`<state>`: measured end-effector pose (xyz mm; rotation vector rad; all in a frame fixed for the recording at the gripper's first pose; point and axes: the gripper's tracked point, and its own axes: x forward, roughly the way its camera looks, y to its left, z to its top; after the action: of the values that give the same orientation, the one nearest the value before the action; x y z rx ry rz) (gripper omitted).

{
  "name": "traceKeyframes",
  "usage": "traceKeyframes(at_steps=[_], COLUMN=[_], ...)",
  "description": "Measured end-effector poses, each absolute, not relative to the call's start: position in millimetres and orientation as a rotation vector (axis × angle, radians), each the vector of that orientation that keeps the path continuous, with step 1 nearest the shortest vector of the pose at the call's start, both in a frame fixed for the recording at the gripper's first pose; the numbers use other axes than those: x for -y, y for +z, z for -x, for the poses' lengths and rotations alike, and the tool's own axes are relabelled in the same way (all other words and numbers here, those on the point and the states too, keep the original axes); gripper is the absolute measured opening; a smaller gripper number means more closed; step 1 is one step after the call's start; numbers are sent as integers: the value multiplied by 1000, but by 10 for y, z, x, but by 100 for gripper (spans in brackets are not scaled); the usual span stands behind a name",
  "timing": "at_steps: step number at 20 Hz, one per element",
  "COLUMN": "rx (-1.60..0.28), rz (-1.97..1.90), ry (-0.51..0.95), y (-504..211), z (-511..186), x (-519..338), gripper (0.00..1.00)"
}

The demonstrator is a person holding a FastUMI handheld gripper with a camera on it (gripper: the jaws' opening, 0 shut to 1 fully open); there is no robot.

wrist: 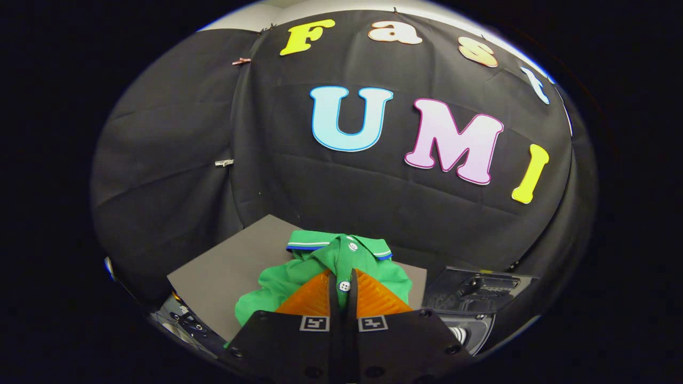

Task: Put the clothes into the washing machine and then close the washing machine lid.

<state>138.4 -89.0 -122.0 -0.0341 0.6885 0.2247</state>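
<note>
A green polo shirt (341, 261) is held pinched in the gripper (342, 285) above the grey board (224, 272); the washing machine (469, 314), lid raised, is not yet loaded.

light: soft and even, coming from above | shadows: faint | glare: a small shine is showing on the washing machine lid (480, 288) at the near right | blur: edges are bending and going soft | focus: middle is looking sharp
</note>
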Motion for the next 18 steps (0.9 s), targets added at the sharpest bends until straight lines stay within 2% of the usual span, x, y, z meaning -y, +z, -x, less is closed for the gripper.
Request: traceKeyframes(at_steps=[10,18], rx=[-757,-794], rz=[-94,-108], ry=[152,231], y=[-1311,-1880], z=[-1312,-1165], x=[2998,3667], gripper=[5,5])
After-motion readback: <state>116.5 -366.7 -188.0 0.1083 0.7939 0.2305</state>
